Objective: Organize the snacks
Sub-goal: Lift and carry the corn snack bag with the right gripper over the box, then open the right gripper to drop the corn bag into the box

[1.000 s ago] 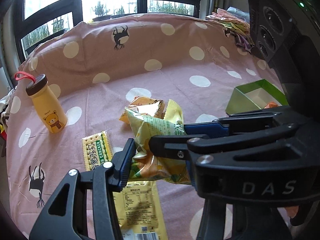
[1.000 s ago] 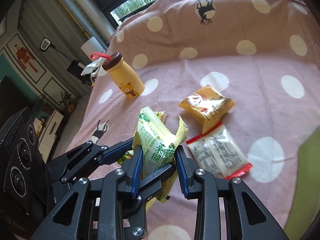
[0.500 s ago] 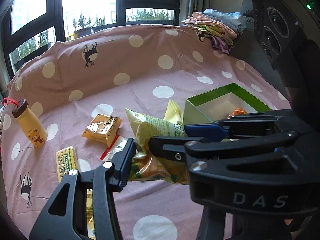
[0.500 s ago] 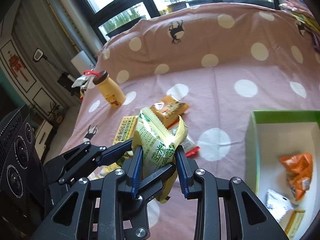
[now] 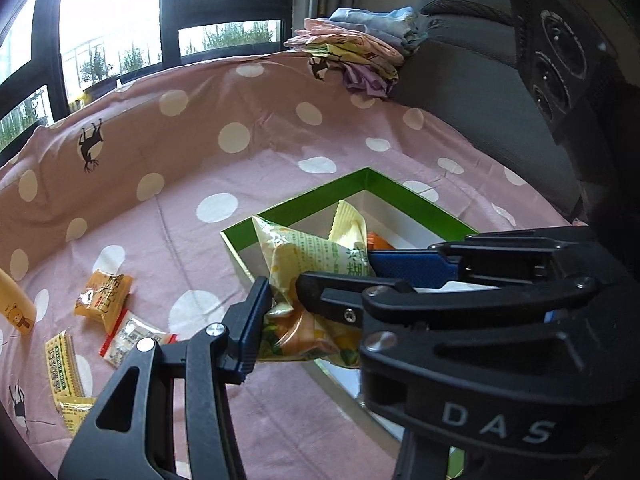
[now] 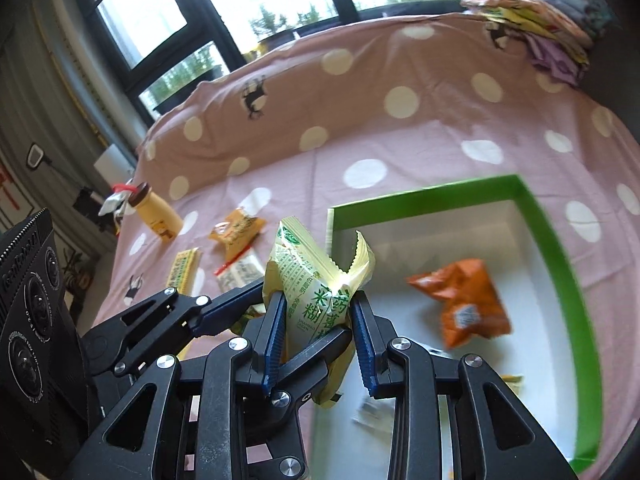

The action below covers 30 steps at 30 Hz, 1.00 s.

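Observation:
A yellow-green snack bag (image 5: 304,248) (image 6: 308,264) hangs in the air, pinched from both sides. My left gripper (image 5: 316,300) is shut on its lower part, and my right gripper (image 6: 318,314) is shut on its middle between blue pads (image 6: 276,320). The two grippers cross each other at the bag. Below and beyond it lies an open green box (image 5: 400,196) (image 6: 420,200) with a white inside. The bag hovers over the box's near left corner. Inside the box lie an orange packet (image 6: 468,300) and some small packets, partly hidden and blurred.
On the pink dotted cloth (image 5: 180,240) to the left lie an orange-yellow packet (image 5: 104,296), a red-edged clear packet (image 5: 132,336) and a green cracker pack (image 5: 60,360). A yellow bear bottle (image 6: 156,216) stands farther left. Folded clothes (image 5: 352,56) and a grey sofa (image 5: 480,100) are behind.
Both grippers have carried the bag to the right, away from the loose snacks and the bottle, to over the green box. Their hold on the bag looks the same.

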### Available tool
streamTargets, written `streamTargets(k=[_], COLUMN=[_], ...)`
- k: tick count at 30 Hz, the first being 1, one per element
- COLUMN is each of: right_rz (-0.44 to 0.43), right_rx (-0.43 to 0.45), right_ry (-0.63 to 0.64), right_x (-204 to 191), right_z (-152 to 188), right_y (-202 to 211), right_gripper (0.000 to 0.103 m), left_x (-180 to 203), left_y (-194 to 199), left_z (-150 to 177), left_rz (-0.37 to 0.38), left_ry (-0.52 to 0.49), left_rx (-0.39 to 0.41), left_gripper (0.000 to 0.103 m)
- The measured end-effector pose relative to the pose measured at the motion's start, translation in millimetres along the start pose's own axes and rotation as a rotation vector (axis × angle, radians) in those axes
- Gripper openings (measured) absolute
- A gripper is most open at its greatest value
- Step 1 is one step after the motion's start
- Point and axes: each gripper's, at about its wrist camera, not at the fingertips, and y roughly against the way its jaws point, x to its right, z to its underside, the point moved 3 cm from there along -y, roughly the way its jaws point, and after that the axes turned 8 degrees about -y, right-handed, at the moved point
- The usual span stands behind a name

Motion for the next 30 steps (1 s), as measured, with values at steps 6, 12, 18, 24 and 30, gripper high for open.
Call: streamTargets(k=[6, 12, 18, 24, 30], right_rz=[0.044, 0.047, 0.067, 0.053, 0.051], right_rx=[0.017, 0.010, -0.027, -0.030, -0.009], right_ry=[-0.053, -0.089, -0.124, -0.160, -0.186], right_x=[39, 64, 85, 96, 98], right_z=[-1, -2, 2, 4, 2], right_y=[16, 19, 9, 13, 21], right_gripper=[0.035, 0.035, 0.035, 0.035, 0.035], left_x=[30, 48, 56, 61, 59], left_y=[-16, -30, -50, -50, -46], left_z=[-12, -15, -11, -13, -14], left_rz=[0.048, 0.073, 0.103, 0.086, 0.088], left_ry=[-0.017, -0.030, -0.028, -0.038, -0.014], left_rx=[-0.008, -0.033, -0.083, -0.075, -0.069], left_gripper=[0.048, 0.047, 0.048, 0.060, 0.087])
